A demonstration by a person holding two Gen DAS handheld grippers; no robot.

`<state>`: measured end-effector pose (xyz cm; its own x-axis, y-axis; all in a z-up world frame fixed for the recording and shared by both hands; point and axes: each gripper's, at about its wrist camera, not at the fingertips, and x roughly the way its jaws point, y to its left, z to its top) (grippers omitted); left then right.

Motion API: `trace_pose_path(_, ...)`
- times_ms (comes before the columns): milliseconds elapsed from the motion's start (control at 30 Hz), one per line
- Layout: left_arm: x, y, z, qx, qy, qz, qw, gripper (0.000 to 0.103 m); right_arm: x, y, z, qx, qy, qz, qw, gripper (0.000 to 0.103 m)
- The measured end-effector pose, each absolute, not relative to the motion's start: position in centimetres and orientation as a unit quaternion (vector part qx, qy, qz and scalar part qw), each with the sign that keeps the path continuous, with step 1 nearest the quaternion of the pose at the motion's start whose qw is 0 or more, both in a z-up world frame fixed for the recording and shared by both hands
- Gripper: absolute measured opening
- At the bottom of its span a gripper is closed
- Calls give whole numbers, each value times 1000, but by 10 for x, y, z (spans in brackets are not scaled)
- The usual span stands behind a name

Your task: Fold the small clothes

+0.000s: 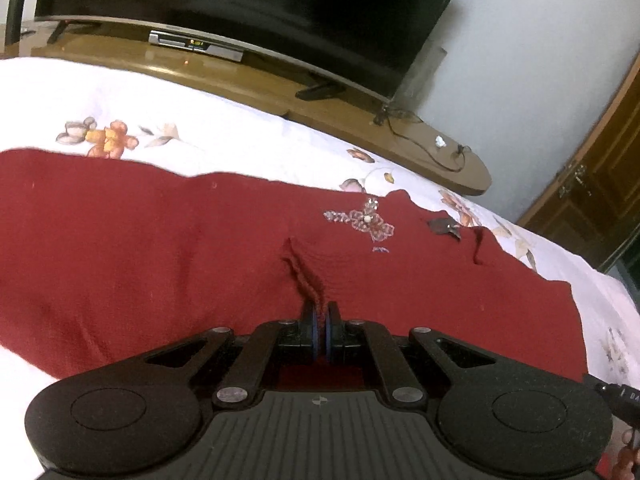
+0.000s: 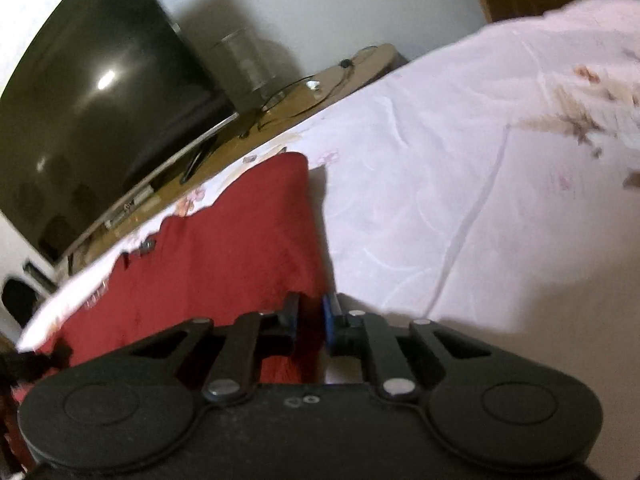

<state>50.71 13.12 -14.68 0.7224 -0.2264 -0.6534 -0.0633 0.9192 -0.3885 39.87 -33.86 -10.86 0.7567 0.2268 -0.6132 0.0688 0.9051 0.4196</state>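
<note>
Red top [image 1: 160,248] lies flat on bedsheet [image 1: 200,120], beaded butterfly [image 1: 368,222] near its far edge, TV [image 1: 240,8] beyond bed.

L gripper [image 1: 320,312]: angled down over top's near middle, jaws pinched tight on raised ridge of red cloth.

R gripper [image 2: 312,312]: angled down at top's R edge, view blurred. Jaws narrow, red edge between them; can't tell if pads press it. R finger [image 2: 330,316] over sheet, just beside top.
</note>
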Motion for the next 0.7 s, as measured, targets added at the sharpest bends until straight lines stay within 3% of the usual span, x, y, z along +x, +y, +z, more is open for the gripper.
trace_pose_path(133, 507, 133, -146, -200, 369, -45, 906, 3, 399, -338, -107, 197, 350, 48, 915, 12)
trace_pose_path(200, 506, 133, -145, -197, 369, -45, 907, 3, 401, -339, -96, 187, 342, 47, 920, 33)
trace_pose_path(267, 503, 134, -140, -199, 354, -49, 913, 3, 411, -348, -82, 183, 305, 33, 934, 48)
trace_pose_path(300, 501, 135, -138, -201, 346, -52, 915, 3, 420, -355, -78, 196, 295, 30, 935, 49)
trace_pose_path(600, 499, 140, -152, -236, 350, -46, 905, 3, 513, -381, -110, 304, 347, 78, 884, 40)
trace_pose_path(633, 496, 140, -151, -234, 341, -46, 909, 3, 517, -380, -112, 304, 347, 87, 883, 34)
trace_pose_path(667, 491, 140, -149, -234, 319, -46, 917, 3, 519, -378, -112, 296, 349, 93, 884, 8)
trace_pose_path(700, 484, 140, -146, -233, 296, -43, 925, 3, 519, -374, -108, 277, 353, 94, 889, 7)
